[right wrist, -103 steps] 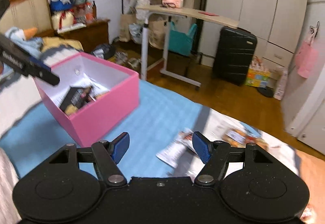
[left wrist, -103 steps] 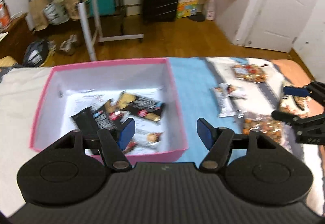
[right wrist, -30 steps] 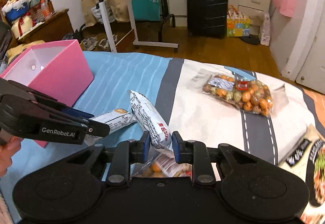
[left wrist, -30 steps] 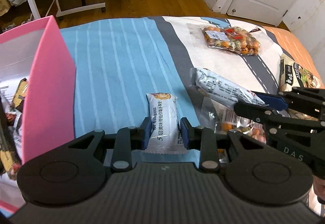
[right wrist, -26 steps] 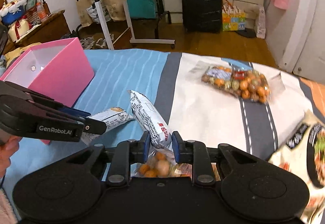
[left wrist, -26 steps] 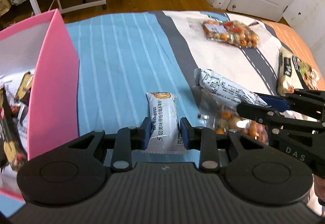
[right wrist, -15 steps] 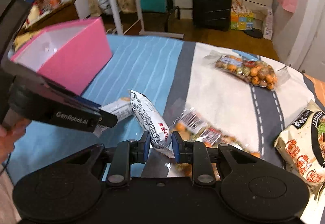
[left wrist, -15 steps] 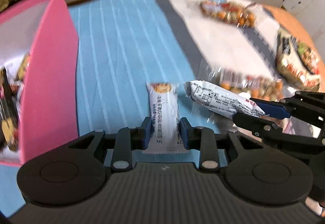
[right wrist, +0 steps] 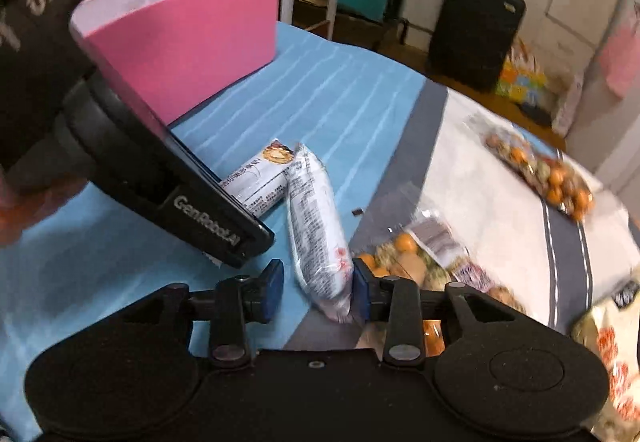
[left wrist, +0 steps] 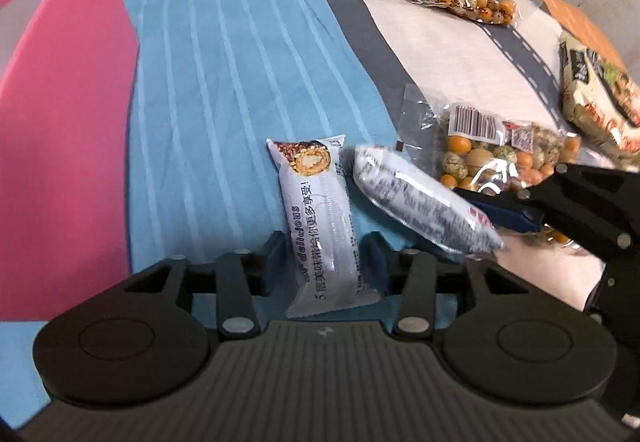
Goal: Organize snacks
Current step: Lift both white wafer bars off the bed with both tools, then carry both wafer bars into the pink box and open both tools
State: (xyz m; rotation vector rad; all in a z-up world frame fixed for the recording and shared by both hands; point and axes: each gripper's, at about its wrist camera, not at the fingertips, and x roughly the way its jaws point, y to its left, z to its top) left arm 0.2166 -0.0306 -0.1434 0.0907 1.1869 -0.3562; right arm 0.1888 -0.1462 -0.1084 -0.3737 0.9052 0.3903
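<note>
**Mia:** So, where are the snacks?

**Ben:** Two lie on the bed, on the open side of the pink box [left wrist: 68, 121]. The wafer [left wrist: 320, 226] is nearer the box. The roll [left wrist: 424, 209] is just past it, almost touching.

**Mia:** Do the claws hold them?

**Ben:** I think not. The left claw [left wrist: 325, 260] has a pad on each side of the wafer, but the pads seem a bit loose. The right claw [right wrist: 315, 286] is let go too. The roll leans on one pad, and there is a gap at the other.

**Mia:** Which way do they point?

**Ben:** Each one runs long, straight out from its claw. The roll's far tip tilts toward the box.

**Mia:** Which claw should go first?

**Ben:** The left, I guess. It is closer, and it sits between the right claw and the box.

**Mia:** What is in the way?

**Ben:** The tall box wall. The snacks must go up and over. A nut bag [left wrist: 500, 153] lies past the roll, away from the box.
</note>
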